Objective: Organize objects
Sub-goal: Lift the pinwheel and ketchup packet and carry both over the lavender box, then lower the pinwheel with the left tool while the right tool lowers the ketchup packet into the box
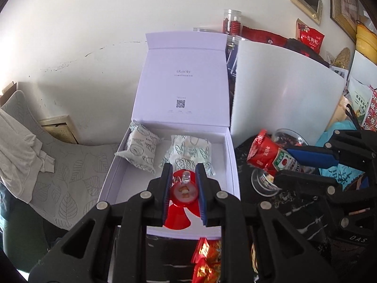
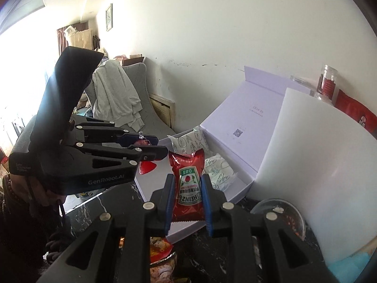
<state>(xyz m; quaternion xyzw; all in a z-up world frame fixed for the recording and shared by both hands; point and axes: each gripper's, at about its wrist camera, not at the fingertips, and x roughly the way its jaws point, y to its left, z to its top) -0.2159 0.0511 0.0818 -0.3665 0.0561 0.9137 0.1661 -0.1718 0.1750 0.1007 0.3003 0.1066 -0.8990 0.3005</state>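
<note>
An open white box [image 1: 232, 155] with its lid up stands on a dark marble table; it also shows in the right wrist view [image 2: 238, 195]. Two leaf-print white packets [image 1: 141, 148] [image 1: 190, 151] lie inside. My left gripper [image 1: 183, 184] is shut on a round red trinket [image 1: 185, 194] with a clear knob, held over the box's near end. A red fan-shaped piece [image 1: 178, 217] lies below it. My right gripper [image 2: 187, 198] is shut on a red Heinz ketchup packet [image 2: 188, 181], held at the box's right side; the packet also shows in the left wrist view [image 1: 273, 158].
A white board [image 1: 282, 103] leans upright right of the box. A glass bowl [image 2: 280, 212] and a small glass dish [image 1: 264, 182] sit by it. Red packets [image 1: 207, 257] lie at the near edge. Jars and red bags [image 1: 232, 22] stand behind. A grey chair with cloth [image 1: 28, 141] is left.
</note>
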